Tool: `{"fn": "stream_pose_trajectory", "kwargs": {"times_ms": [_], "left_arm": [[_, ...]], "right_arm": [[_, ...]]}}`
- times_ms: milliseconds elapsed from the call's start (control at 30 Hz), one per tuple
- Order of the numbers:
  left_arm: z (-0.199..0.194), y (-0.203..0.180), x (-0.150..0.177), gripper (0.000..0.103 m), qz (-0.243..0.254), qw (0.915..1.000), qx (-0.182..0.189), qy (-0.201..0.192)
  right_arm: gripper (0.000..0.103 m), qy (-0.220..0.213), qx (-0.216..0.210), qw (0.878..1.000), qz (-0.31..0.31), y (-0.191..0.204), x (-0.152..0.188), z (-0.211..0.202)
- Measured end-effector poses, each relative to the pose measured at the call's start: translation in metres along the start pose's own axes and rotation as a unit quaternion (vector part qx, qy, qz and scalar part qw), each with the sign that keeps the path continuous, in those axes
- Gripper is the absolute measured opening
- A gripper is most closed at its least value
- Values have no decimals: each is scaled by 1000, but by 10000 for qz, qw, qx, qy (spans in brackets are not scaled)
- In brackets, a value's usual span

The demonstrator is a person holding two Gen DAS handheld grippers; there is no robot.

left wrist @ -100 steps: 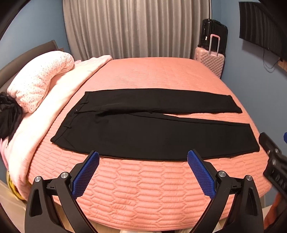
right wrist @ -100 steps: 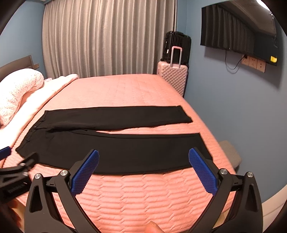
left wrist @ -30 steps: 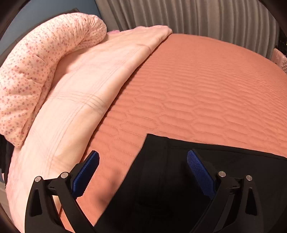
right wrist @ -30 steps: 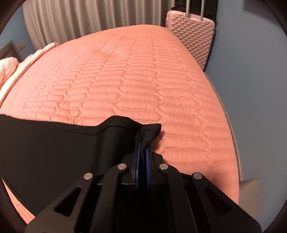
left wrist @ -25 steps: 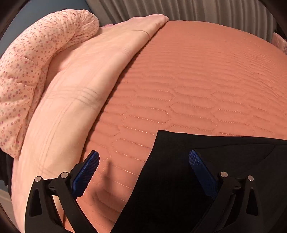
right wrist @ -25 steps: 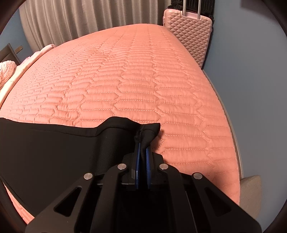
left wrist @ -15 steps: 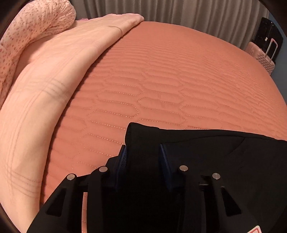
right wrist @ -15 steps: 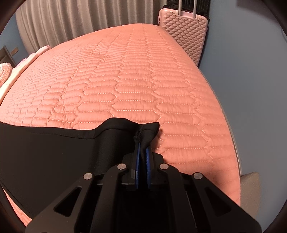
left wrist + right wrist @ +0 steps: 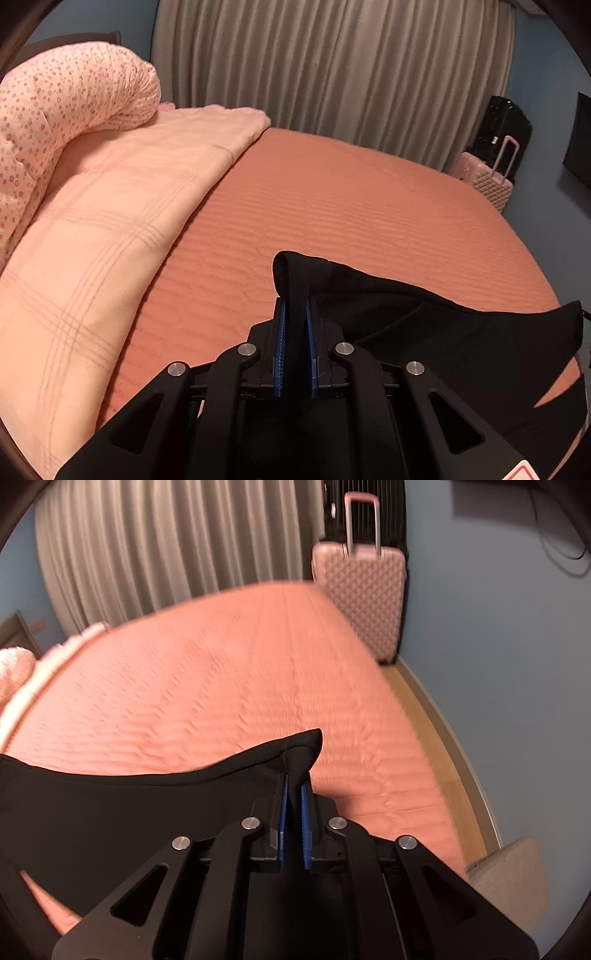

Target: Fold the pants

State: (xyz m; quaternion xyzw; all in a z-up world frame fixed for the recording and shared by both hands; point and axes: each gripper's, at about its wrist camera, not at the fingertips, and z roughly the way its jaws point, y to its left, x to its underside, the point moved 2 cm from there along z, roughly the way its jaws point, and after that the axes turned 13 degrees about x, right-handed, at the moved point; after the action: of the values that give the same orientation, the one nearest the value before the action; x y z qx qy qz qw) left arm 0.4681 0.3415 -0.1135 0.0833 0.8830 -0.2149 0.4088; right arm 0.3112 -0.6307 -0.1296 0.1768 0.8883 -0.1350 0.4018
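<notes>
The black pants (image 9: 424, 332) lie on the salmon quilted bed (image 9: 351, 206). My left gripper (image 9: 294, 314) is shut on the waist corner of the pants, and the cloth stands up between the blue pads. My right gripper (image 9: 294, 786) is shut on the leg-hem corner of the pants (image 9: 129, 805), lifted off the bed (image 9: 221, 686). The pants hang stretched between the two grippers. The right wrist view is blurred by motion.
A folded pale pink blanket (image 9: 92, 236) and a flowered pillow (image 9: 62, 99) lie on the left of the bed. A pink suitcase (image 9: 360, 598) stands by the curtain (image 9: 332, 70) at the far corner. A grey stool (image 9: 509, 878) stands at the bed's right side.
My left gripper has shut on the waist corner of the pants and lifted it. My right gripper, still shut on the hem corner, has risen, and the pants now hang above the bed.
</notes>
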Motion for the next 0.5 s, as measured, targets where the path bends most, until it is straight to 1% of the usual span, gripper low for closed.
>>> {"fn": "stream_pose_trajectory", "kwargs": {"times_ms": [67, 100, 133, 167, 233, 300, 333, 367, 433, 467, 500], "left_arm": [[-29, -14, 4, 8, 90, 9997, 183, -123], [-48, -19, 7, 9, 104, 9993, 288, -196], [-70, -27, 12, 9, 133, 9986, 437, -273], [-83, -35, 14, 9, 178, 9982, 484, -318], [-121, -49, 27, 9, 279, 9969, 616, -393], [-157, -55, 47, 10, 220, 9965, 686, -427], [-168, -54, 56, 10, 189, 9965, 690, -422], [-177, -52, 67, 10, 168, 9973, 618, -361], [-196, -42, 95, 9, 80, 9992, 365, -151], [-200, -35, 104, 0, 25, 9996, 244, -155], [-208, -27, 113, 0, -67, 9997, 165, -188]], "right_arm": [[5, -189, -247, 9995, -19, -6, 1, -39], [5, -239, -332, 9992, -18, -7, 2, -52], [5, -346, -477, 9983, 13, -12, 7, -76], [5, -378, -534, 9979, 34, -14, 10, -89], [5, -522, -698, 9961, 121, -22, 22, -127], [5, -591, -814, 9947, 219, -30, 37, -154], [5, -581, -862, 9942, 267, -36, 48, -168], [5, -517, -850, 9947, 247, -41, 62, -179], [5, -334, -786, 9960, 247, -51, 90, -190], [5, -188, -743, 9968, 225, -56, 105, -192], [5, -34, -678, 9975, 203, -62, 119, -192]]}}
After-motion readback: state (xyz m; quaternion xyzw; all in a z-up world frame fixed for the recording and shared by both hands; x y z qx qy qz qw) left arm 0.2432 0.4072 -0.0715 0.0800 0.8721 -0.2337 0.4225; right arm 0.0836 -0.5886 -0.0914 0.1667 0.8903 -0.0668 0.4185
